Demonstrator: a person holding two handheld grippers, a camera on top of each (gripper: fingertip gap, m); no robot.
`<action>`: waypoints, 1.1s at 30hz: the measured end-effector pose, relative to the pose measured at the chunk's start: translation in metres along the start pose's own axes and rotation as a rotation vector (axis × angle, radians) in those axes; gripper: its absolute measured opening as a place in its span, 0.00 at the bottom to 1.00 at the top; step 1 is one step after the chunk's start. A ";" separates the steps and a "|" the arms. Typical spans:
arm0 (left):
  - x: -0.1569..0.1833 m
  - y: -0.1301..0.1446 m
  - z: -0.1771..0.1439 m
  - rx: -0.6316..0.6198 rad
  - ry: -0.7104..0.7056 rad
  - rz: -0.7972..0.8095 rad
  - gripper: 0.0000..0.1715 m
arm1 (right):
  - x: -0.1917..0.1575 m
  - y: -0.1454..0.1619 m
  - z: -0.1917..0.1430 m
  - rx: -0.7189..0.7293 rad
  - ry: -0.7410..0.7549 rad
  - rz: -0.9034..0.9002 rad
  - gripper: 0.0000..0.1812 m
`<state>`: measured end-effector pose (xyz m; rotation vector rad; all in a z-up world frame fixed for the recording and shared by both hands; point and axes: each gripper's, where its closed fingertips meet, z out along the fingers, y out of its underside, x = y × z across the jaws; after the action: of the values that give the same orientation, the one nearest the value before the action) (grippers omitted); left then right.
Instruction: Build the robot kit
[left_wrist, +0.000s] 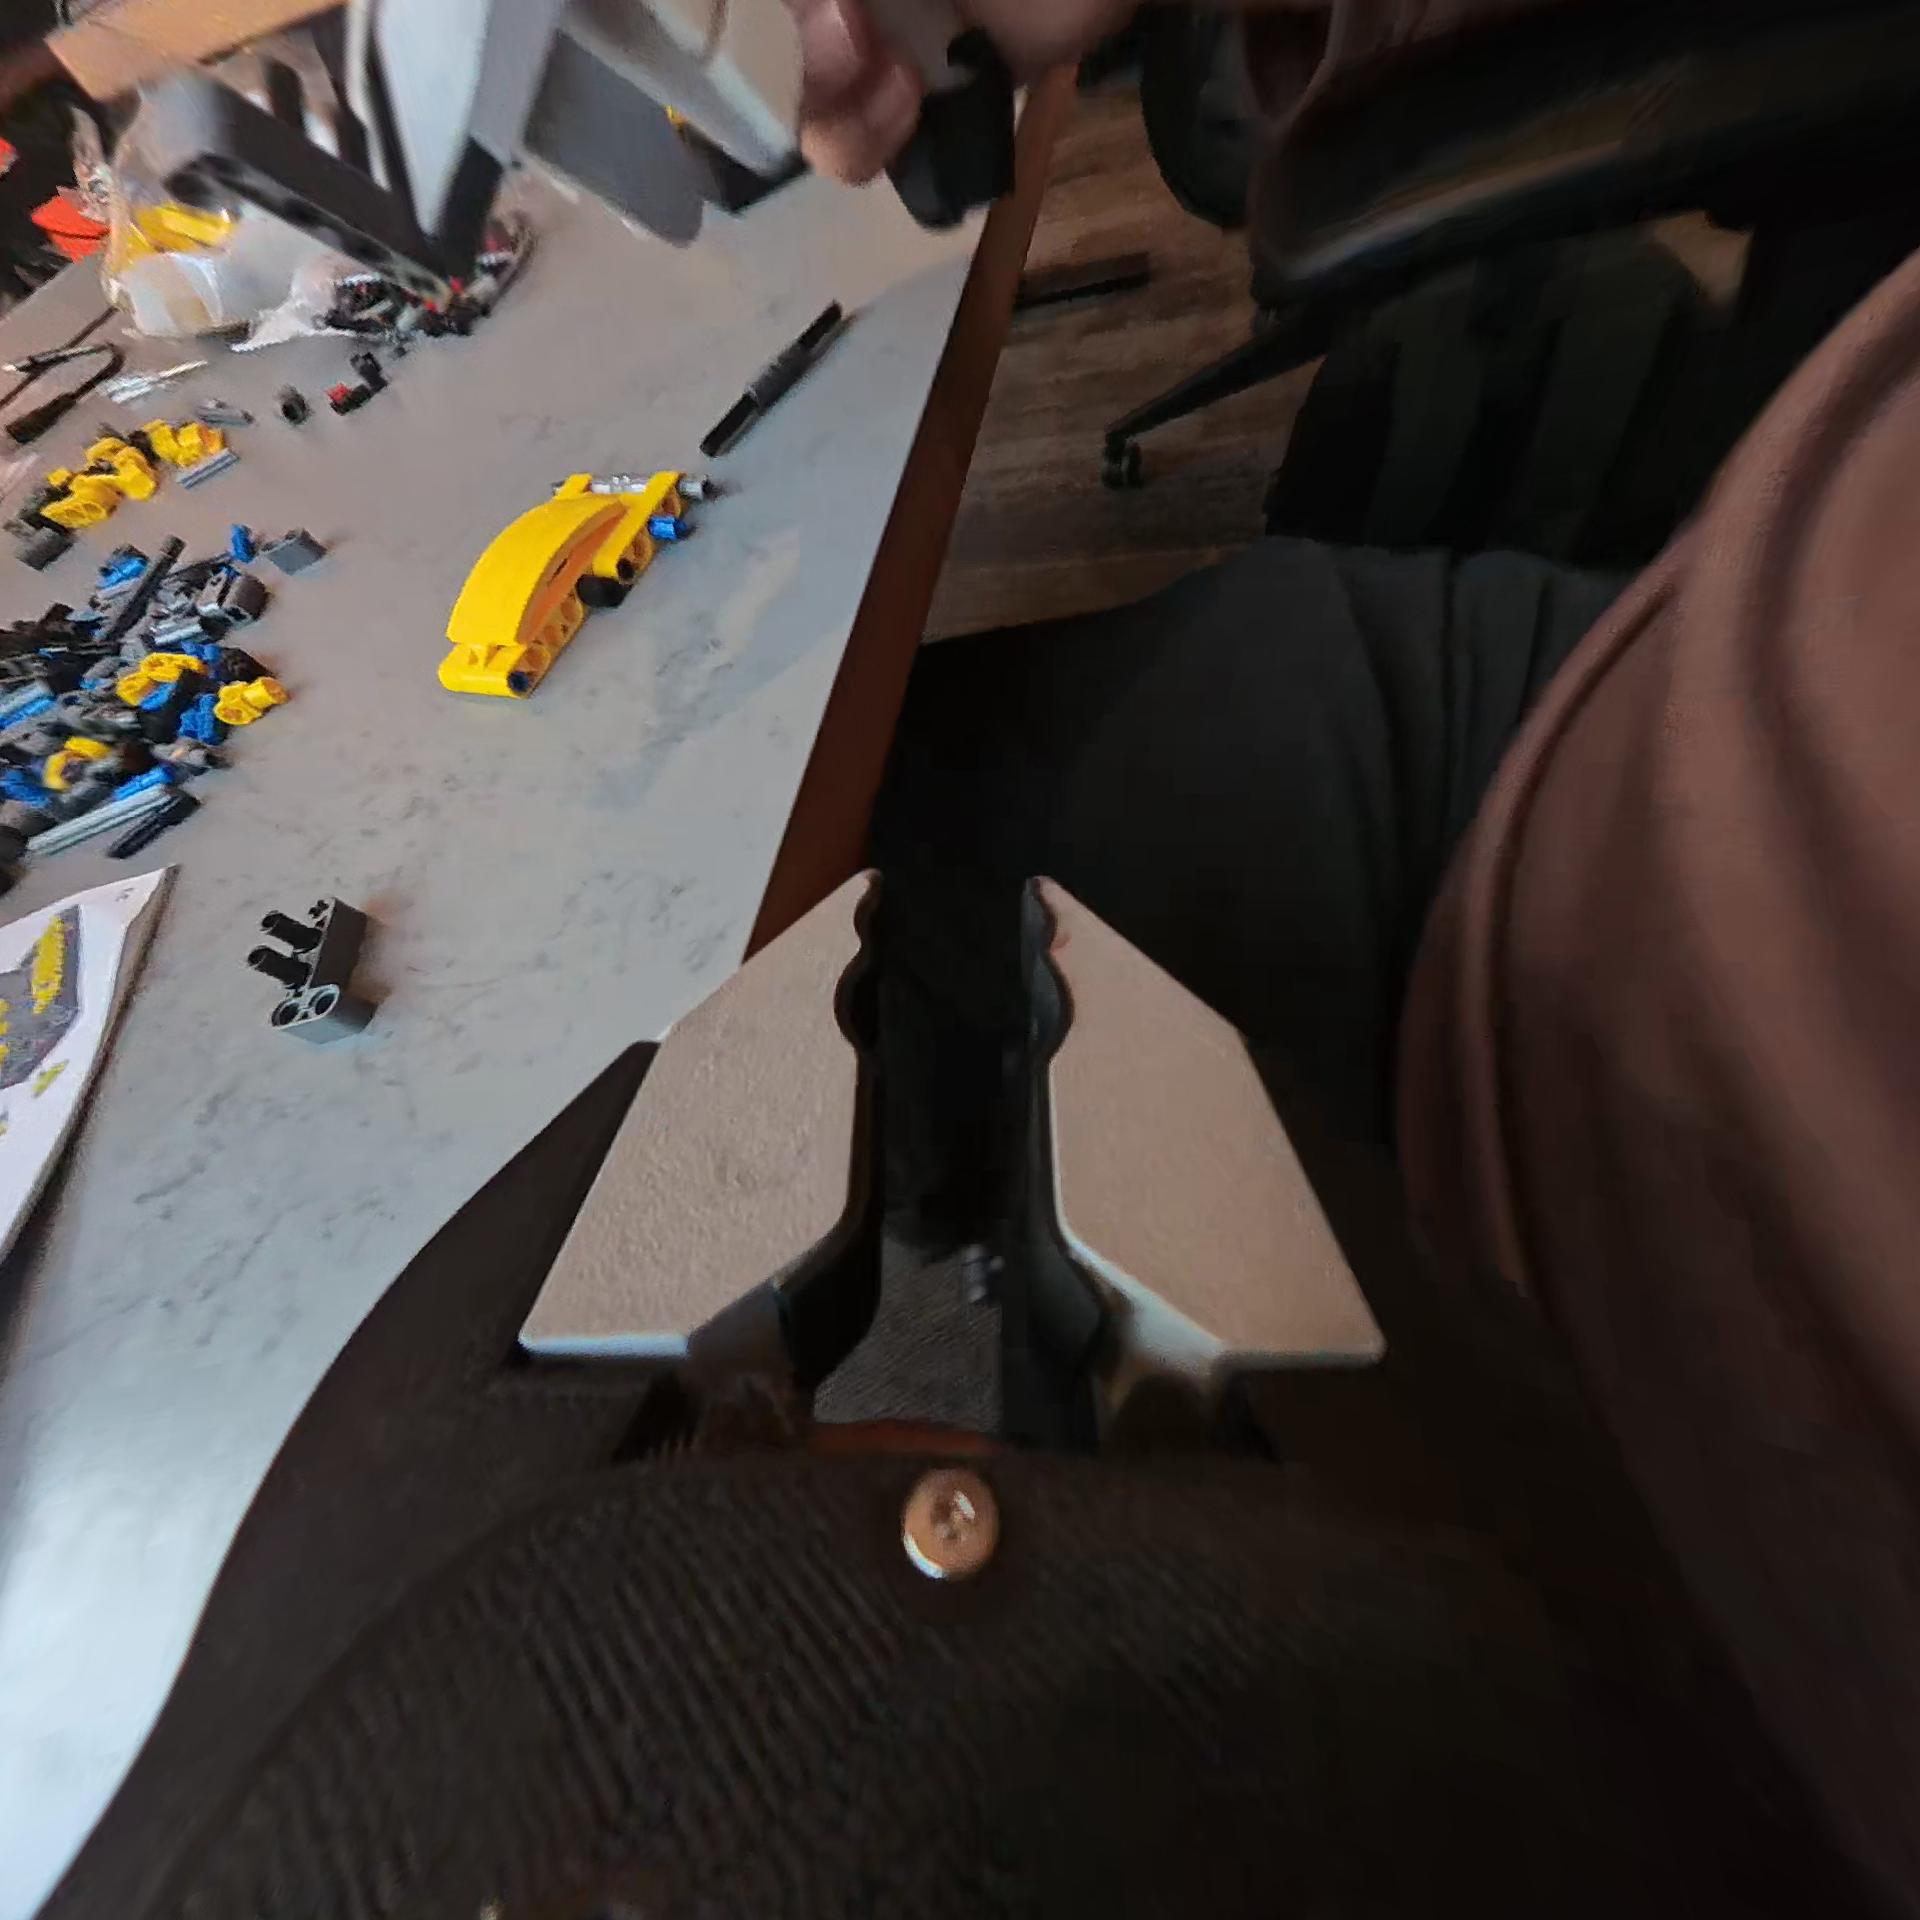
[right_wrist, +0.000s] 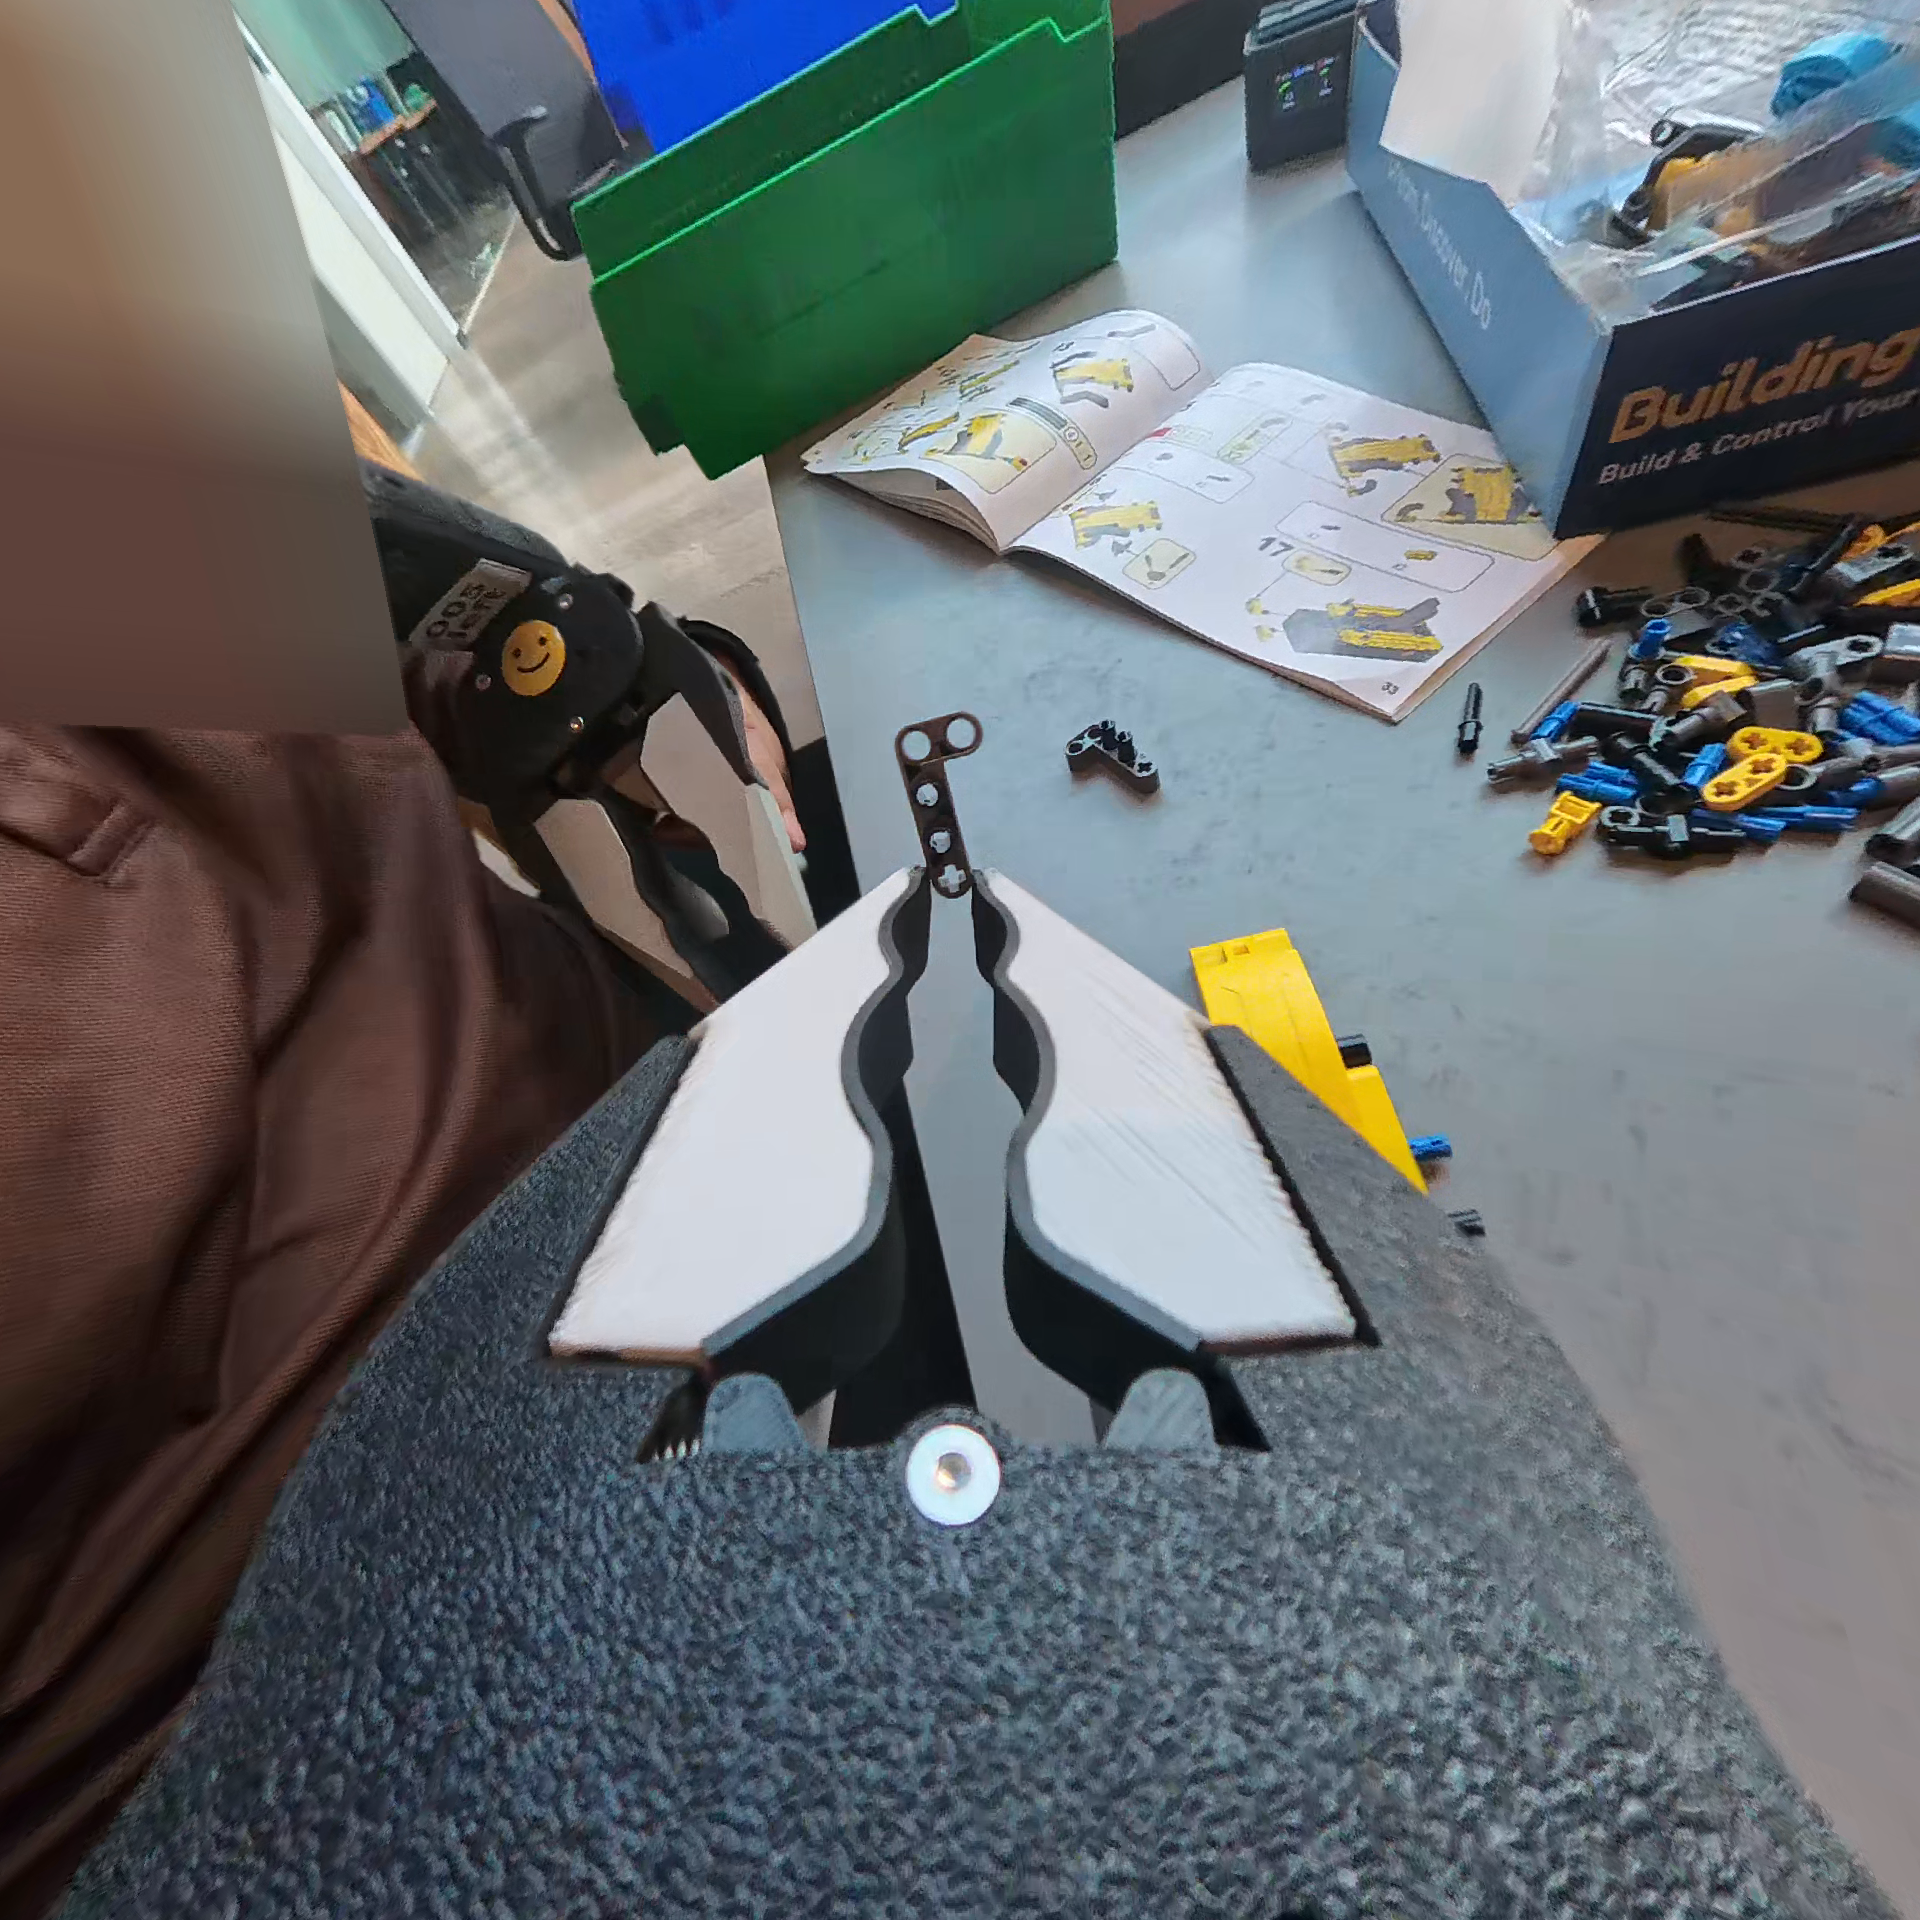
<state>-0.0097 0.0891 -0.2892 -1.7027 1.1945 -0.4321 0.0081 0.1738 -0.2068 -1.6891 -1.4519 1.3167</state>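
Observation:
My right gripper (right_wrist: 951, 881) is shut on the end of a dark L-shaped beam with holes (right_wrist: 938, 779) and holds it upright above the grey table (right_wrist: 1662, 1195). My left gripper (left_wrist: 954, 888) is open and empty. It hangs off the table's near edge, over a person's dark lap. Its black body with a yellow smiley sticker (right_wrist: 533, 657) shows in the right wrist view. A yellow curved assembly (left_wrist: 561, 582) lies on the table, just right of the right gripper (right_wrist: 1299, 1029). A small black angled piece with pins (right_wrist: 1114, 753) lies nearby (left_wrist: 312, 966).
A pile of blue, yellow and black pieces (right_wrist: 1745, 727) (left_wrist: 114, 707), an open instruction booklet (right_wrist: 1195, 488), a blue kit box (right_wrist: 1662, 343) and green bins (right_wrist: 852, 239) sit on the table. A black axle (left_wrist: 774, 379) lies near the edge. A brown sleeve (left_wrist: 1714, 935) fills the right. Left tips to right tips: about 12 cm. My right tips are roughly 12 cm from the black axle (left_wrist: 774, 379).

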 end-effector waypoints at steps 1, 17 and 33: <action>0.002 -0.007 -0.003 0.046 0.032 -0.038 0.13 | 0.001 0.000 0.002 -0.004 -0.020 0.025 0.04; -0.033 -0.065 -0.023 0.320 -0.058 0.008 0.10 | -0.025 0.010 0.022 -0.025 -0.070 0.164 0.04; -0.024 -0.038 -0.023 0.183 -0.118 0.073 0.09 | -0.025 -0.037 -0.031 0.368 -0.010 -0.002 0.03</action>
<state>-0.0176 0.0997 -0.2402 -1.5019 1.0937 -0.3793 0.0225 0.1660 -0.1555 -1.4400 -1.1308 1.4867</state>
